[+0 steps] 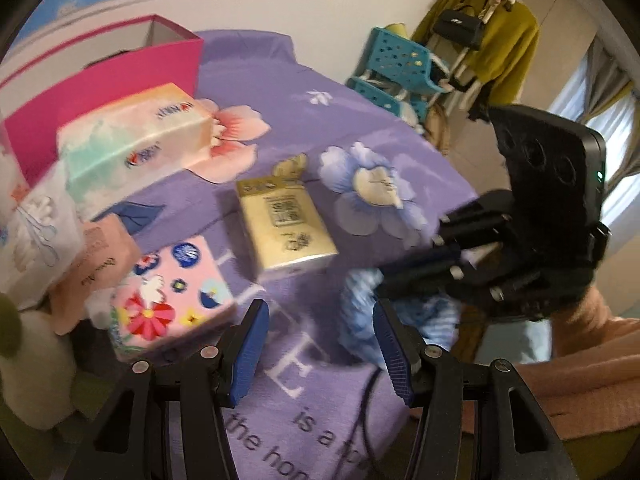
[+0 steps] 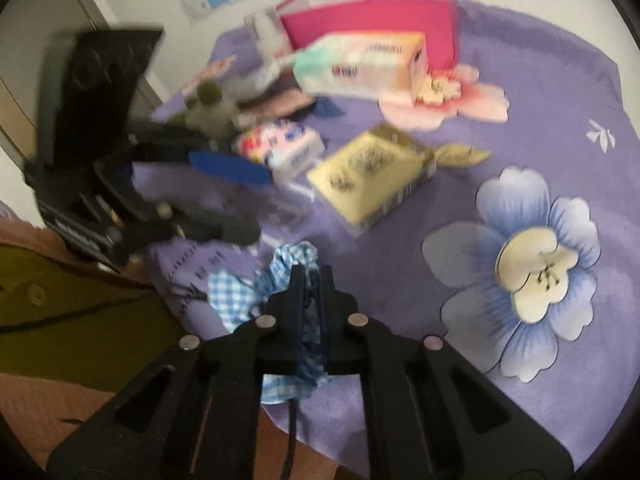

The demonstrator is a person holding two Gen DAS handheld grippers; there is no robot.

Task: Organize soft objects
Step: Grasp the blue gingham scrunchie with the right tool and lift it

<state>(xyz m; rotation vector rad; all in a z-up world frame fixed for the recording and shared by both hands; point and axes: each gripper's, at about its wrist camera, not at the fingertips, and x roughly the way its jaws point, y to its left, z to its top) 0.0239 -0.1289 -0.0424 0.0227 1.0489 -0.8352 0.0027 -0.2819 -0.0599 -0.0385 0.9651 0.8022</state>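
Observation:
A blue-and-white checked cloth (image 2: 240, 292) lies near the front edge of the purple flowered bedsheet (image 2: 400, 240). My right gripper (image 2: 311, 276) is shut on the cloth; it also shows in the left wrist view (image 1: 384, 280) over the cloth (image 1: 360, 312). My left gripper (image 1: 320, 320) is open and empty above the sheet (image 1: 320, 120), and shows in the right wrist view (image 2: 240, 200). A yellow tissue pack (image 1: 284, 228) lies mid-sheet. A flowered pink pack (image 1: 172, 304) and a large pastel tissue pack (image 1: 136, 144) lie to its left.
A pink box (image 1: 108, 80) stands at the back by the wall. A white plush toy (image 1: 36, 360) and more soft packs (image 1: 40, 232) sit at the left. A teal rack (image 1: 400, 72) and hanging clothes (image 1: 500, 40) stand beyond the bed.

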